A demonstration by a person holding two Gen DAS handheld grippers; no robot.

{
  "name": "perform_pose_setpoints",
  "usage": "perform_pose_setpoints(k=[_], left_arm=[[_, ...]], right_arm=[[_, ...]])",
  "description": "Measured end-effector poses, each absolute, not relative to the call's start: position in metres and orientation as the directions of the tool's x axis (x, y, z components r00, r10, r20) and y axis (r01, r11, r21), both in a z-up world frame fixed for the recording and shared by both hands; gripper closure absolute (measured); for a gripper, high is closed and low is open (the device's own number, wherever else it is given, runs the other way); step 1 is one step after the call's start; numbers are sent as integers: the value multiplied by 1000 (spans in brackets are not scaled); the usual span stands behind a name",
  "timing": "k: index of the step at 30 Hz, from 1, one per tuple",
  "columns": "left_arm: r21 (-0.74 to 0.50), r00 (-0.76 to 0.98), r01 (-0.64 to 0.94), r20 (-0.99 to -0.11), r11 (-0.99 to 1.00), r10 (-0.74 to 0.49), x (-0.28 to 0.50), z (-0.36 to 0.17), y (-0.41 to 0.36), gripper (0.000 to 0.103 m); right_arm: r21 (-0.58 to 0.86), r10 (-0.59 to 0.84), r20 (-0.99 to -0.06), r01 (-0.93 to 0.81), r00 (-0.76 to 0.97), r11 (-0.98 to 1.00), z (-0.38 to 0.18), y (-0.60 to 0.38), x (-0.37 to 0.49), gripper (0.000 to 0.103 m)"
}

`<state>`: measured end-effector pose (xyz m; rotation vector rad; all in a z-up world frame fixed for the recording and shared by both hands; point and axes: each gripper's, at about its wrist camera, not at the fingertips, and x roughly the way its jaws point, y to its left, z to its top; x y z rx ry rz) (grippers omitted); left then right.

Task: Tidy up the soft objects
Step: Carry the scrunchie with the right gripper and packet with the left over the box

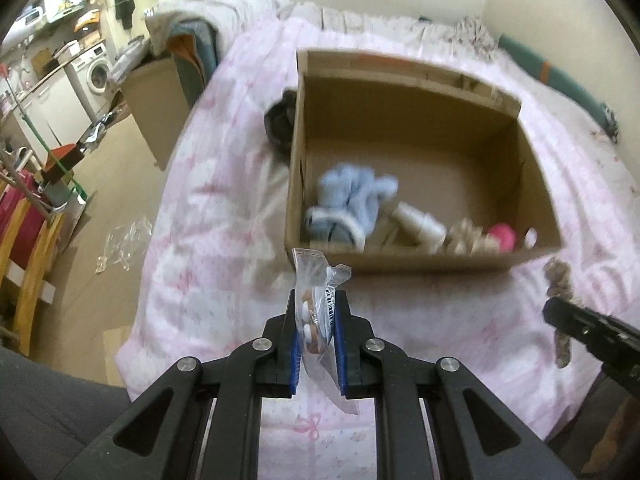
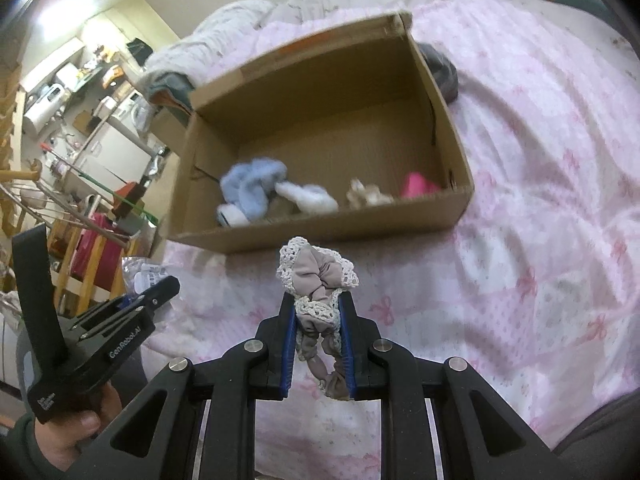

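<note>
My left gripper [image 1: 317,300] is shut on a small clear plastic packet [image 1: 316,280] with small round items inside, held above the pink bedspread, short of the open cardboard box [image 1: 420,264]. My right gripper [image 2: 318,300] is shut on a beige scrunchie with white lace trim [image 2: 318,276], also short of the box [image 2: 320,232]. Inside the box lie a light blue fluffy item [image 1: 352,204], a white one [image 2: 312,198], a beige one [image 2: 366,196] and a pink one [image 2: 418,184]. The left gripper also shows at the left of the right wrist view [image 2: 160,288], the right gripper at the right of the left wrist view [image 1: 560,312].
The box stands on a bed with a pink patterned cover [image 2: 540,160]. A dark item [image 1: 280,124] lies by the box's far side. Folded blankets [image 1: 224,12] pile at the head. The floor on the left holds a wooden rack [image 1: 28,240] and plastic scraps [image 1: 124,244].
</note>
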<state>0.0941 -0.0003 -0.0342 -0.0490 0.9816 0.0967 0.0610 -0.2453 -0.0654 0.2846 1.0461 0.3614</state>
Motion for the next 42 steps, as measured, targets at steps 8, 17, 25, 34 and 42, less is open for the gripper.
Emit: perform_pose_setpoints(k=[8, 17, 25, 34, 42], left_arm=[[-9, 641, -74, -767, 997, 41, 119, 15, 2, 90], [4, 664, -43, -748, 999, 31, 173, 31, -2, 90], [3, 635, -8, -773, 1000, 8, 208, 9, -18, 90], [-29, 578, 4, -816, 1000, -26, 226, -31, -36, 90], [-34, 548, 16, -836, 999, -37, 233, -49, -37, 90]], right_arm=[[421, 467, -721, -213, 512, 882, -26, -247, 79, 82], [407, 476, -672, -253, 567, 878, 0, -254, 131, 82], [439, 483, -676, -221, 557, 871, -22, -270, 170, 82], [458, 472, -692, -173, 547, 872, -43, -280, 177, 82], [449, 475, -709, -186, 522, 874, -53, -268, 183, 82]])
